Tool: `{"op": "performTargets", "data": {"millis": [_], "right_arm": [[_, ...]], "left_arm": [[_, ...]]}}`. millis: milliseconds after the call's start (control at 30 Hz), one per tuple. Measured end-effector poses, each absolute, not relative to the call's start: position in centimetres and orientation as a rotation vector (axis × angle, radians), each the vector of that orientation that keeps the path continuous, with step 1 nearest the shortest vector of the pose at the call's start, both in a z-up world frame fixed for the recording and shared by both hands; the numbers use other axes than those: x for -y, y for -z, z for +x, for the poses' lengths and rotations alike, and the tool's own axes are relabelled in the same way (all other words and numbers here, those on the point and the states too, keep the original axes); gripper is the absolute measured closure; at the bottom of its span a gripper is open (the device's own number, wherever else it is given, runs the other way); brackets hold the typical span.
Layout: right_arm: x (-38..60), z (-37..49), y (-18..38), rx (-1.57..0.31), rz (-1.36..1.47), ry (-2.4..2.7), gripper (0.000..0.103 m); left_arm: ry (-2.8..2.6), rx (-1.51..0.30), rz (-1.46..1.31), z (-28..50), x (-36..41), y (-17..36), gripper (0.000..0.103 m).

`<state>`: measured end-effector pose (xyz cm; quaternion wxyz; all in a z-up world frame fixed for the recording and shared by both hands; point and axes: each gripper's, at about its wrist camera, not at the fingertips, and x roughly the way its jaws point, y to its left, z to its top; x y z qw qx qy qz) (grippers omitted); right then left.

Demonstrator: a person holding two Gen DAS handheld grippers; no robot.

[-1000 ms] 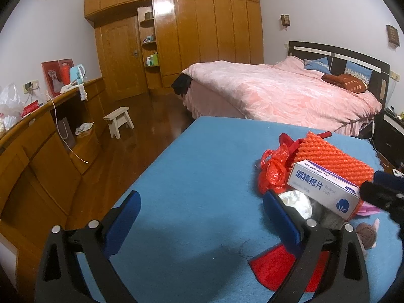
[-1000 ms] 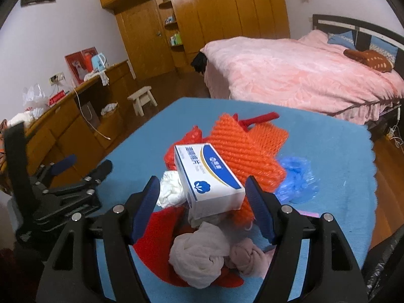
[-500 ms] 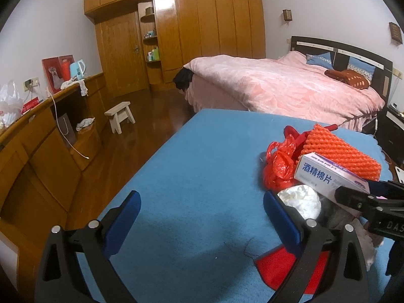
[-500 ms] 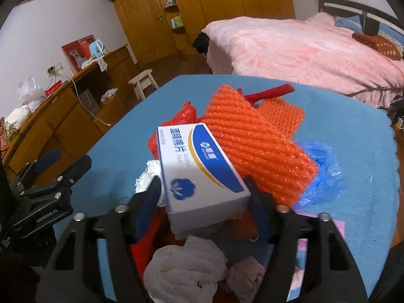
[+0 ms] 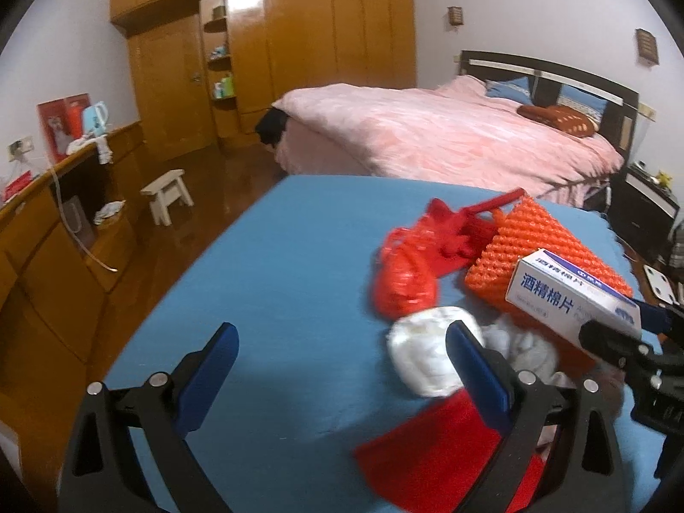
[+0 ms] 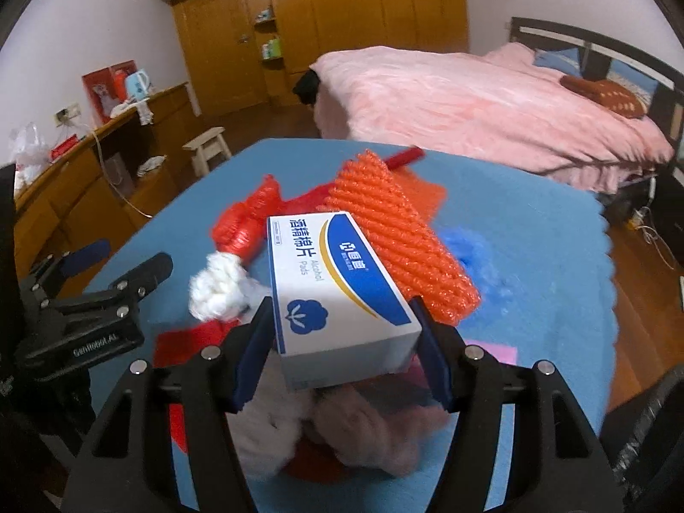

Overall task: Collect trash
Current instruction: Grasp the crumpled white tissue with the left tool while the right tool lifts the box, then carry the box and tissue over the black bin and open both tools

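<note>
Basically a bedroom: wooden wardrobe wall [image 5: 299, 42] at the back, bed with pink cover [image 5: 449, 137] to the right, long wooden counter [image 5: 51, 222] down the left wall, small white stool [image 5: 169, 194] on the wood floor. Work surface is a blue-covered table [image 5: 278, 278].

Trash pile sits on the right part of the table: orange foam netting [image 6: 397, 231], red plastic bag [image 5: 406, 265] beside it, blue plastic scrap [image 6: 470, 252] behind the netting, flat red sheet [image 5: 436, 453] at the near edge, white wad [image 5: 427, 359], pinkish cloth balls [image 6: 363, 427] lowest in the right wrist view.

White-and-blue alcohol pad box [image 6: 337, 295] lies on top of the pile, leaning on the netting. Right gripper [image 6: 342, 355] straddles its near end; jaws have just been closing, pads flat against both sides, pinching it.

Left gripper [image 5: 342, 376] spread wide over bare blue cloth, nothing between the fingers; its right finger overlaps the white wad in view.
</note>
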<state>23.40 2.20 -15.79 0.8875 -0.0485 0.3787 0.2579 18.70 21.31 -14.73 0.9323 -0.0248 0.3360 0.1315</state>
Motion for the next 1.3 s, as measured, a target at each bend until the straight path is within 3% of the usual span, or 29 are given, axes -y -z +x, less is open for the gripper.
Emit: {"op": "performTargets", "data": {"millis": [267, 400, 633, 667, 1300], "right_arm": [[-1.2, 23.8, 16.7, -0.812, -0.069, -0.564, 0.041], [-1.6, 24.3, 16.7, -0.822, -0.072, -0.575, 0.039], [-2.6, 24.9, 16.9, -0.832, -0.07, -0.581, 0.036], [-2.7, 24.9, 16.8, -0.831, -0.07, -0.587, 0.042], [2.5, 19.8, 9.4, -0.679, 0.014, -0.565, 0.043]], "left_arm": [[-0.103, -0.788, -0.088, 21.4, -19.7, 17.3, 0.029], [0.002, -0.82, -0.129, 22.0, -19.6, 18.2, 0.05], [0.007, -0.781, -0.183, 20.9, -20.6, 17.0, 0.067], [0.003, -0.777, -0.181, 20.9, -20.7, 16.8, 0.067], [0.002, -0.634, -0.115, 17.1, -18.8, 9.4, 0.07]]}}
